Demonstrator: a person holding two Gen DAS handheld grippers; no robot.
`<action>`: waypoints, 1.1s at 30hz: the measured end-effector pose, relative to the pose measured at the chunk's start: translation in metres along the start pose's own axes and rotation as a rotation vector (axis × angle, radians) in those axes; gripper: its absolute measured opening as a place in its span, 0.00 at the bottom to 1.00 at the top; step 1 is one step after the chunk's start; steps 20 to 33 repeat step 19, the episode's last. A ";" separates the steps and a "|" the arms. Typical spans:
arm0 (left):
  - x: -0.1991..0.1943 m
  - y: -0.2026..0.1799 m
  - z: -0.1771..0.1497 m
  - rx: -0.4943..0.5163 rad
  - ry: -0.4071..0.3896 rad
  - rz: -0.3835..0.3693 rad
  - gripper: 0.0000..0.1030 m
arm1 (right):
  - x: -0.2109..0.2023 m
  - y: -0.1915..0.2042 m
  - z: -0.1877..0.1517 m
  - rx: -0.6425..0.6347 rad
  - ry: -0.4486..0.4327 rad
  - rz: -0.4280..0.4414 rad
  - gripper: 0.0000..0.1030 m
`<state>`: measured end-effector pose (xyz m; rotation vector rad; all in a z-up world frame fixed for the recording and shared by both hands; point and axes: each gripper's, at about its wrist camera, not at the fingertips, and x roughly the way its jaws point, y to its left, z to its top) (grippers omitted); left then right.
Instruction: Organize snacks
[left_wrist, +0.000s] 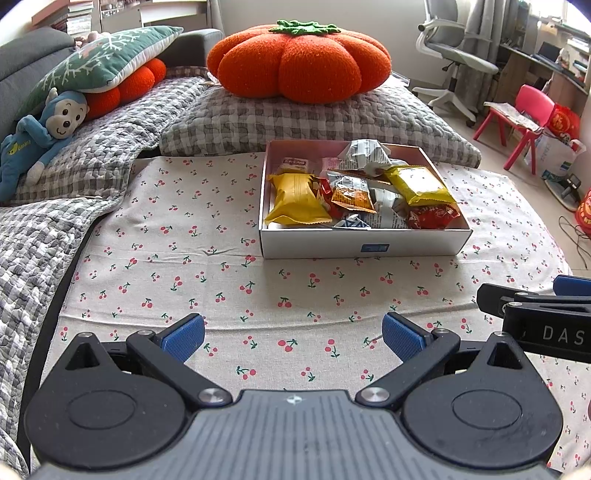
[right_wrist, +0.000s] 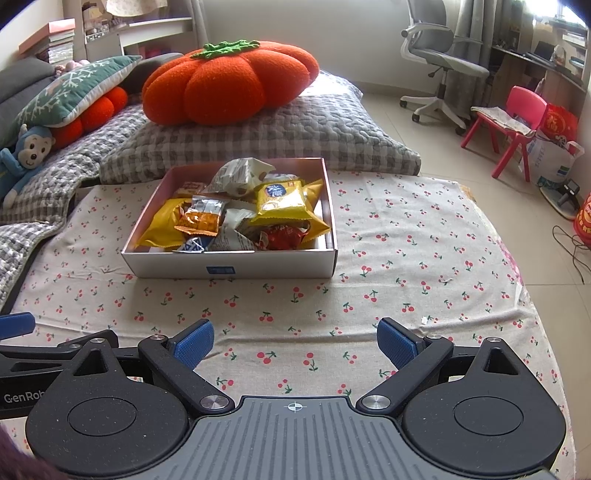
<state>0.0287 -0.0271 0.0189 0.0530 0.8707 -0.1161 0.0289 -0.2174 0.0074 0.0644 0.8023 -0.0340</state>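
Observation:
A shallow white box (left_wrist: 365, 248) (right_wrist: 229, 271) sits on the cherry-print cloth and holds several snack packets: yellow ones (left_wrist: 295, 201) (right_wrist: 284, 201), an orange one (left_wrist: 351, 197) (right_wrist: 201, 218), a red one (left_wrist: 432, 218) (right_wrist: 282, 236) and grey-white wrappers (left_wrist: 364, 153). My left gripper (left_wrist: 293, 334) is open and empty, low over the cloth, well in front of the box. My right gripper (right_wrist: 295, 339) is open and empty, also in front of the box. Each gripper shows at the edge of the other's view, the right one (left_wrist: 535, 314) and the left one (right_wrist: 14, 326).
The cherry-print cloth (left_wrist: 184, 258) covers a low surface. Behind the box lie a grey checked cushion (left_wrist: 295, 122) with an orange pumpkin pillow (left_wrist: 299, 62), a green pillow (left_wrist: 103, 62) and a blue monkey toy (left_wrist: 40, 136). An office chair (right_wrist: 439, 62) and a pink stool (right_wrist: 517, 118) stand on the floor at right.

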 end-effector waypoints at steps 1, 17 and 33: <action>0.000 0.000 0.000 0.000 0.000 0.000 1.00 | 0.000 0.000 0.000 0.000 0.000 0.000 0.94; 0.001 -0.001 -0.002 0.009 -0.005 0.011 1.00 | 0.000 0.000 -0.001 -0.001 0.000 -0.001 0.94; 0.001 -0.001 -0.002 0.009 -0.003 0.009 0.99 | 0.000 0.000 0.000 -0.001 0.000 -0.001 0.94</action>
